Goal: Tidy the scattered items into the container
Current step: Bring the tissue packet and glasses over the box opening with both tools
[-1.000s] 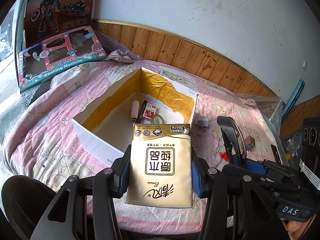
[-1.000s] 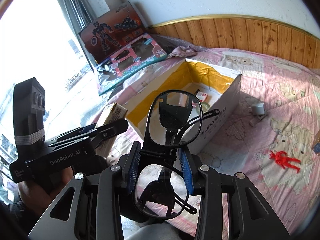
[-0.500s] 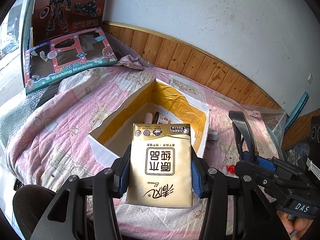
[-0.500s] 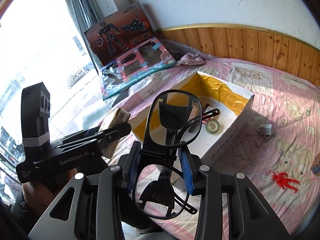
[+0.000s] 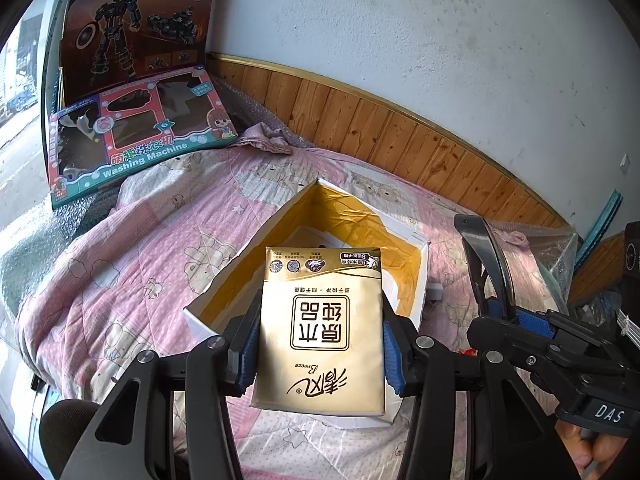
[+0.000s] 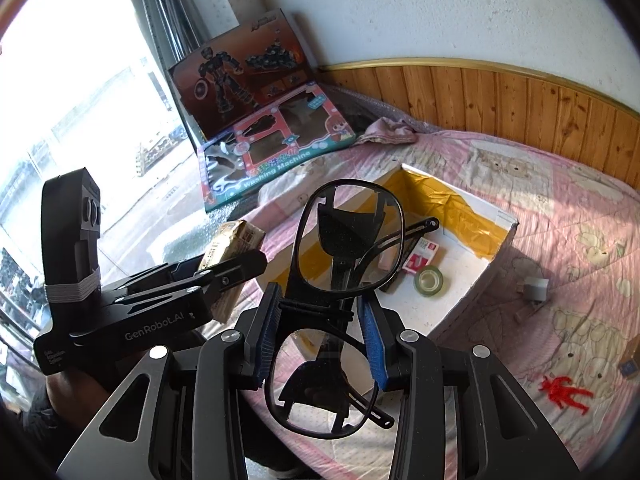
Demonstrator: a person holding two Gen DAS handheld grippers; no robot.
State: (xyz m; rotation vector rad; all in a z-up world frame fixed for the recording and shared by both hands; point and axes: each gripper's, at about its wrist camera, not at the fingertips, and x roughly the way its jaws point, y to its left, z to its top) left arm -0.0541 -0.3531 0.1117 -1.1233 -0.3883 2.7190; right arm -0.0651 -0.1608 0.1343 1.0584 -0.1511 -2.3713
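The gold tissue pack (image 5: pixel 320 332) is clamped in the left gripper (image 5: pixel 320 344) above the box (image 5: pixel 420 276) on the bed. Black glasses (image 6: pixel 344 292) are pinched at the bridge by the right gripper (image 6: pixel 322 340). Only in the right wrist view are the tape roll (image 6: pixel 430 281) and red packet (image 6: pixel 420 258) inside the box seen

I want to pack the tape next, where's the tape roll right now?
In the right wrist view, the tape roll lies on the floor of the box, right of centre, beside a red-and-white packet.

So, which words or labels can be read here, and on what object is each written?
"Washing Machine": toy box by the wall.
"Breeze": gold tissue pack held in the left gripper; its small print is too small to read.
"DAS": right gripper body.
"GenRobot.AI": left gripper body.
Robot toy box title: too blurred.
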